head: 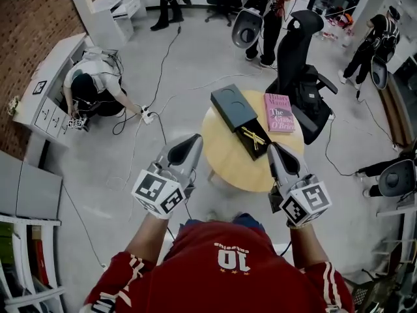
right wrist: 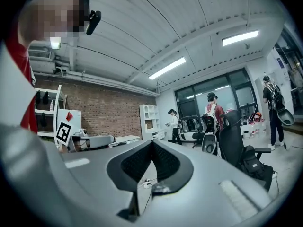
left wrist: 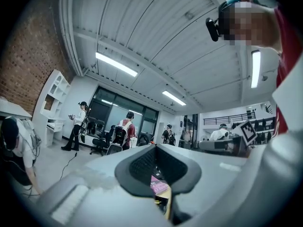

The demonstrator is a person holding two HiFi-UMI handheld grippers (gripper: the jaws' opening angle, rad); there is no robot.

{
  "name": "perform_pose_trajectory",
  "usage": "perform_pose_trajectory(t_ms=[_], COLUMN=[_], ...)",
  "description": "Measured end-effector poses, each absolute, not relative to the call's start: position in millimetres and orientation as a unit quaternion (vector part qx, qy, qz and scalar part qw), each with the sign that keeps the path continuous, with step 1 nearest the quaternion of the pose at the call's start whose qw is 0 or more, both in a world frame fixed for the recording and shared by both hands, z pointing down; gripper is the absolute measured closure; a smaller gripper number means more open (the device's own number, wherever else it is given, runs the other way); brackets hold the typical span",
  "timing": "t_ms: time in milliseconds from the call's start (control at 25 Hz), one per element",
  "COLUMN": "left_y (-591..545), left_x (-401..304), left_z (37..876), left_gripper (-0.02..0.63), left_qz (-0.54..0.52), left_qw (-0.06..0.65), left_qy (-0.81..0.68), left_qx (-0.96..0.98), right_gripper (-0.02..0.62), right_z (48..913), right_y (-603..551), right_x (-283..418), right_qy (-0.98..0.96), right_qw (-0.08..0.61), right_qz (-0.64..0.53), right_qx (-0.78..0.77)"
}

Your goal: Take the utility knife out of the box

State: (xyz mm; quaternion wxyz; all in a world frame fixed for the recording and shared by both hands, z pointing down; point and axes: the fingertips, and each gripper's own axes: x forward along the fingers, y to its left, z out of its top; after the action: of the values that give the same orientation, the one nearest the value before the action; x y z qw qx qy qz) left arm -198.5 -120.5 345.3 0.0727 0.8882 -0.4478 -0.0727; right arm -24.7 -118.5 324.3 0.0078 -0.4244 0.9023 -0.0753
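- Left tongs (head: 193,141): lower left of centre in the head view. The jaws are pressed together with nothing between them. The tip sits at the near left rim of the round worktop (head: 225,165).
- Right tongs (head: 274,148): lower right of centre in the head view. The jaws are pressed together and empty. The tip appears over the near right part of the worktop.
- Each of the tongs carries a marker cube toward the bottom of the frame.
- Box (head: 229,104): black, at the centre of the head view on the far side of the worktop. Its tray (head: 259,150) is slid out toward the bottom of the frame.
- Utility knife (head: 253,137): yellow, lying inside the slid-out tray between the two tips. Neither of the tongs is touching it.
- Book (head: 279,113): pink cover, flat on the worktop just right of the box.
- Office chair (head: 301,57): black, on the floor beyond the worktop at upper right.
- Person (head: 91,83): crouched on the floor at upper left, well apart from the worktop.
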Motion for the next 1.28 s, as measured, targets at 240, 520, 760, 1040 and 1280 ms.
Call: perform_pose_trajectory(t_ms=[240,520,760,1040,1280], left_y=[-134,-141,-153,-171,-185], left_x=[-194,-181,-171,-147,-127], left_z=[353,352,350,344,339], left_gripper=[0.603,0.603,0.603,0.603,0.603], left_qz=[-0.074,-0.067,-0.060,-0.052,-0.052], left_qw=[0.075,0.069,0.063,0.047,0.045], left_qy=[-0.440,-0.436,-0.433,-0.418,-0.406], left_qx=[0.892,0.895,0.897,0.906,0.911], right_gripper=[0.597,0.597,0.591,0.553,0.494], right_z=[334,345,349,345,349], right_y=[-131,-144,-160,-175,-190], right_x=[-10,5,16,27,38], right_qy=[0.894,0.891,0.887,0.887,0.882], right_qw=[0.000,0.005,0.003,0.005,0.001], right_qz=[-0.071,-0.078,-0.072,-0.057,-0.057], right_qx=[-0.443,-0.447,-0.456,-0.459,-0.467])
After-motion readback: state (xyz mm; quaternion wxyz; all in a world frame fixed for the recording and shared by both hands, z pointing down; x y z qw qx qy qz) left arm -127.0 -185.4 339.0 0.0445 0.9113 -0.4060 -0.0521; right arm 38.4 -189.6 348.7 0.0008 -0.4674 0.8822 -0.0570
